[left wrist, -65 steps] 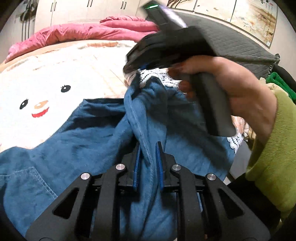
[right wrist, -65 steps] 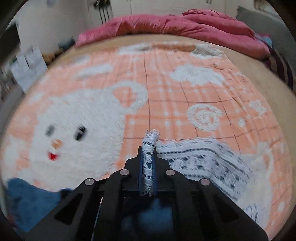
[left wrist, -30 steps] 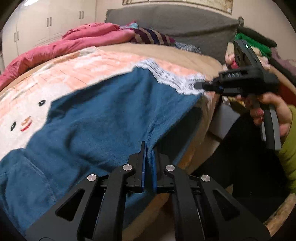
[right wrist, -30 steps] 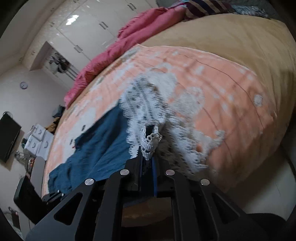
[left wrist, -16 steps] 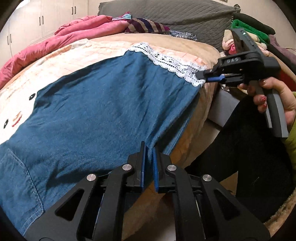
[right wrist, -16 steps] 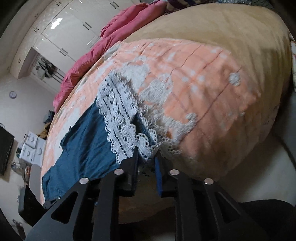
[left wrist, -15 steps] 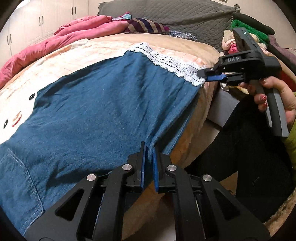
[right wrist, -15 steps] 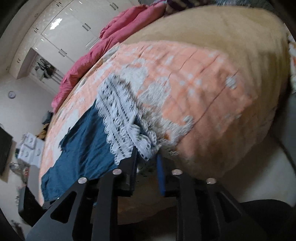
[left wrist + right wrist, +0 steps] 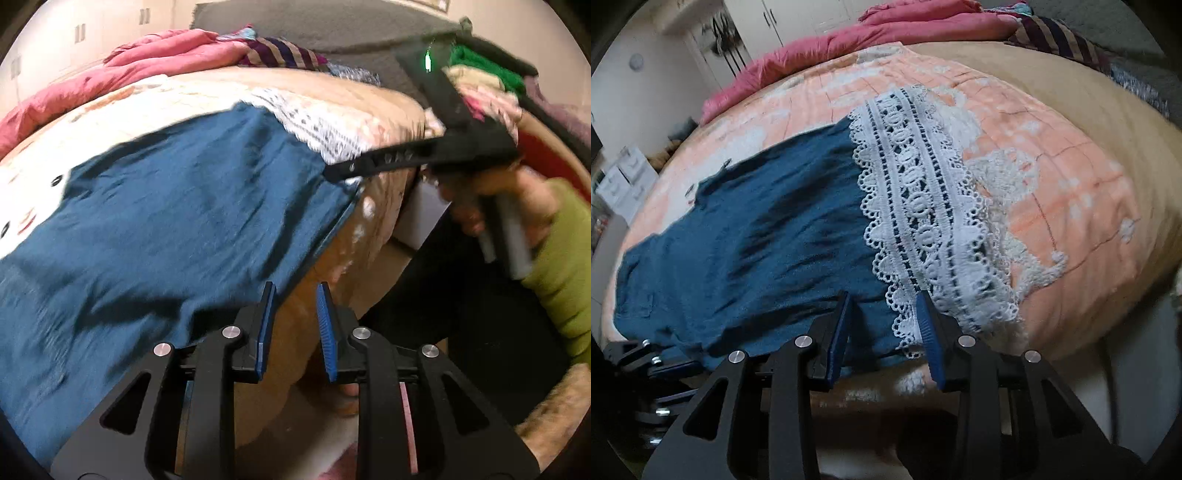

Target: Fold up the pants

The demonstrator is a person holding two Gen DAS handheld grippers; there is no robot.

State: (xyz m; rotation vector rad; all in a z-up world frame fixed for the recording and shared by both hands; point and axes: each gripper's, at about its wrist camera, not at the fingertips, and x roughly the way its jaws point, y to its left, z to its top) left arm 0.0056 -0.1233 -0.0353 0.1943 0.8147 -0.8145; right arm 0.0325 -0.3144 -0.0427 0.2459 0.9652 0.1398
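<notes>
Left wrist view: blue pants (image 9: 177, 221) lie spread flat on the bed (image 9: 388, 110), long side along the near edge, fabric draping slightly over it. Left gripper (image 9: 293, 325) hangs just off that edge, jaws opening, nothing between them, cloth just beside the left pad. Right gripper (image 9: 369, 162) sits at the lace hem (image 9: 317, 129) corner near the bed's near edge, held by a hand (image 9: 491, 199) in a green sleeve (image 9: 561, 273); frame is motion-blurred. Right wrist view: white lace hem (image 9: 923, 206) runs across the leg end, pants stretching away toward the far left of the bed. Right gripper (image 9: 884, 325) jaws opening, the lace corner and blue edge lie between them but the pads don't press on it. Handling, my read: thin soft denim-look cloth, light, limp, no stiffness, will sag and wrinkle when lifted; lace is open-work and could snag. Best pinch points: hem corner on the solid blue just inside the lace, and the matching near-edge point toward the waist.
</notes>
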